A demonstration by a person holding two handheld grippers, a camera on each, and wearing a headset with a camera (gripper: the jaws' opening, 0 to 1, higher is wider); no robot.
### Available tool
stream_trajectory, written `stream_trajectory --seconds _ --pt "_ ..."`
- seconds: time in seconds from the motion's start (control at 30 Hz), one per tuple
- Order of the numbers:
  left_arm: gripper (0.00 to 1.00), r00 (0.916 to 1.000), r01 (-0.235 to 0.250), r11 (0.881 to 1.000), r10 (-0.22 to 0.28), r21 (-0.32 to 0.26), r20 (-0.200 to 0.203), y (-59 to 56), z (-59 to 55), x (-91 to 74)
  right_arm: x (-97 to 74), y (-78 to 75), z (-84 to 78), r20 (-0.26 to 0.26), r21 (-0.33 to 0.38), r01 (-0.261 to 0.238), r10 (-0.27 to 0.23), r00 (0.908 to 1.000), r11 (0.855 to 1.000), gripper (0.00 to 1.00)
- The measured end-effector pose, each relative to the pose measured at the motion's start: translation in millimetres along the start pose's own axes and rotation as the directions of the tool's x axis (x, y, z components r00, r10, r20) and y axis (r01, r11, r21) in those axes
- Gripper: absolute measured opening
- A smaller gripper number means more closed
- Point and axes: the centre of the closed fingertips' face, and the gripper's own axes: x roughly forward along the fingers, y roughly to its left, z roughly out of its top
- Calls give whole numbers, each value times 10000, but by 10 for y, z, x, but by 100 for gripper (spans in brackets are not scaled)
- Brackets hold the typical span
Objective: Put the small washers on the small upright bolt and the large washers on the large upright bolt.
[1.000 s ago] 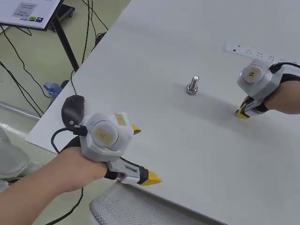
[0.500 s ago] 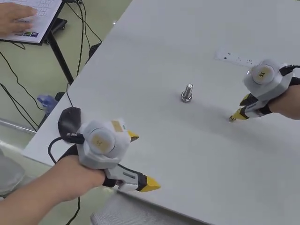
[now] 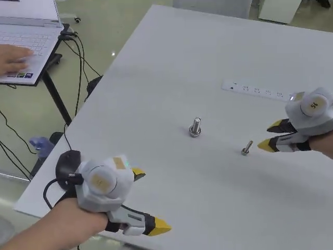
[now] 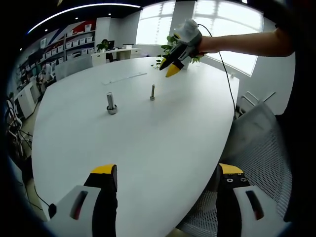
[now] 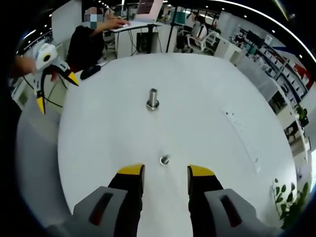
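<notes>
Head view: the large upright bolt stands near the middle of the white surface. The small upright bolt stands at its 4 o'clock, apart from it. A power strip lies at 1 o'clock of the large bolt.

The right gripper sits at 3 o'clock of the small bolt, near but not touching. Its fingers are parted to a moderate gap and grip nothing.

The left gripper is at 7 o'clock of the large bolt, by the near edge of the surface and well apart from both bolts. Its fingers are spread wide and empty.

A mouse lies at 10 o'clock of the left gripper. Off the surface at 10 o'clock, a hand rests on a laptop.

Right gripper view: it looks down on the top of the small bolt, just beyond the gap between the fingertips at 12 o'clock. The large bolt is farther along the same line. This view adds the seated person at the laptop.

Left gripper view: both bolts are seen side-on, and both stand straight. The large bolt has a wider collar at its foot. I cannot tell whether that is a washer or the bolt head. This view adds a mesh chair at 4 o'clock.
</notes>
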Motion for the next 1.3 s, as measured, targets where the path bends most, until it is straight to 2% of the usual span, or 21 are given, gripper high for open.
stream_trajectory --seconds 0.03,0.07,0.13,0.27,0.33,0.4,0.47,0.53,0.63,0.73,0.9,1.0,1.1,1.17,1.23,1.3 --pt "83 10000 -25 10000 25 22 19 2 12 -12 -41 2 -2 180 189 78 -82 9998 9998 37" --pt "83 10000 -61 9999 60 94 77 7 31 -24 -113 33 12 577 652 26 -64 9983 9979 37" --pt "83 9999 -87 9999 85 91 132 2 50 -38 -239 39 -25 803 1148 124 -218 9965 9933 38" --pt "84 9996 -70 9999 72 -110 262 -22 83 -55 -460 73 -85 1331 1602 319 -536 9896 9866 41" --pt "84 9995 -74 9999 78 -139 305 -38 99 -62 -564 76 -113 1719 2170 457 -843 9815 9751 43" --pt "84 9992 -84 9998 92 -205 380 -45 113 -65 -649 121 -149 2084 2608 368 -935 9736 9647 45" --pt "84 9988 -27 9994 44 -346 479 -75 130 -65 -726 168 -244 2072 3086 462 -1146 9716 9501 46" --pt "84 9990 -8 9995 23 -330 456 -101 124 -55 -804 227 -244 2586 3629 352 -1369 9562 9312 46" --pt "84 9988 -40 9997 51 -239 486 -126 145 -58 -879 298 -335 2690 3974 460 -1642 9490 9165 49" --pt "85 9978 -141 9996 158 -258 645 -110 177 -70 -943 367 -399 2916 4647 380 -1934 9368 8846 51" --pt "85 9956 -314 9991 339 -291 878 -76 216 -126 -1005 535 -470 3227 4663 406 -2127 9223 8837 57" --pt "86 9940 -345 9987 381 -369 1023 -88 235 -158 -1025 656 -521 3432 4691 403 -2241 9121 8822 67" --pt "86 9930 -341 9986 385 -416 1114 -132 239 -180 -998 715 -615 3587 4792 290 -2258 9057 8773 70" --pt "86 9924 -354 9983 405 -461 1161 -158 224 -192 -1004 789 -643 3647 4756 278 -2258 9033 8792 72" --pt "87 9917 -384 9979 446 -529 1204 -174 203 -201 -974 921 -694 3653 4495 197 -2039 9083 8930 75" --pt "87 9912 -428 9972 501 -608 1228 -185 176 -207 -871 968 -793 3609 4272 115 -1821 9146 9041 76"
